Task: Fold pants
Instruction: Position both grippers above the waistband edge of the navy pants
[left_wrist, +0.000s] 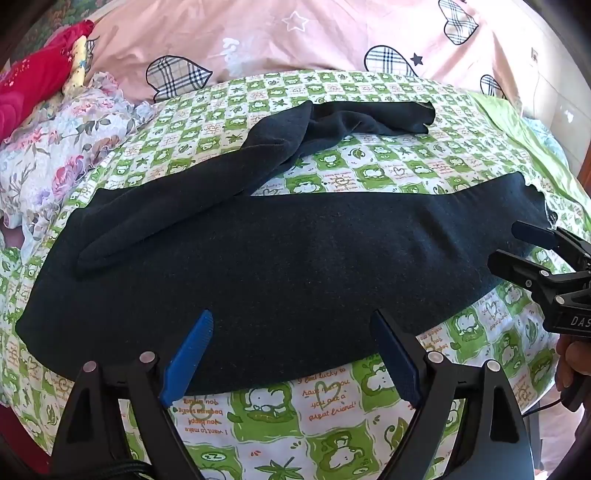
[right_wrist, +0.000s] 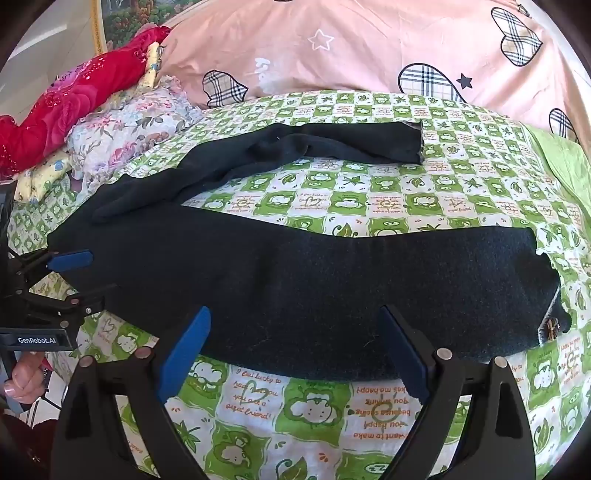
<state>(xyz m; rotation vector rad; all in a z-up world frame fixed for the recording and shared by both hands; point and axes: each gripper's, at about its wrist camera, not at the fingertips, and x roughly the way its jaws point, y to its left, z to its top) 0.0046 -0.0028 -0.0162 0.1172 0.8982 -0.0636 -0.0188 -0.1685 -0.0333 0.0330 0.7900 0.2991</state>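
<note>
Pants of dark navy knit fabric (left_wrist: 280, 266) lie spread on the bed, over a green-and-white checked sheet printed with cartoon animals (left_wrist: 317, 413). One leg runs long and flat across the near side; the other leg (right_wrist: 325, 146) angles away toward the pink quilt with plaid hearts (right_wrist: 369, 48) and sits a little rumpled where it meets the body of the garment. The two legs are well apart, so no fold looks to have been made yet; the whole job appears to remain: bringing one leg over the other, then doubling the length.

The left hand-held gripper (left_wrist: 291, 354) hovers just above the near edge of the flat leg, its blue-padded fingers spread wide with nothing between them. The right hand-held gripper (right_wrist: 295, 350) is likewise spread wide and empty, poised over the near edge further along the same leg, toward the end with a small brown bow-shaped trim (right_wrist: 552, 328). Whether either pad touches the cloth I cannot tell.

At the far left sit a floral ruffled cushion (left_wrist: 74, 147) and a red sequinned fabric (left_wrist: 40, 81), clear of the work area.

Judging by the stance, the likely next move is a pinch on the near edge or a reach for the far leg
</note>
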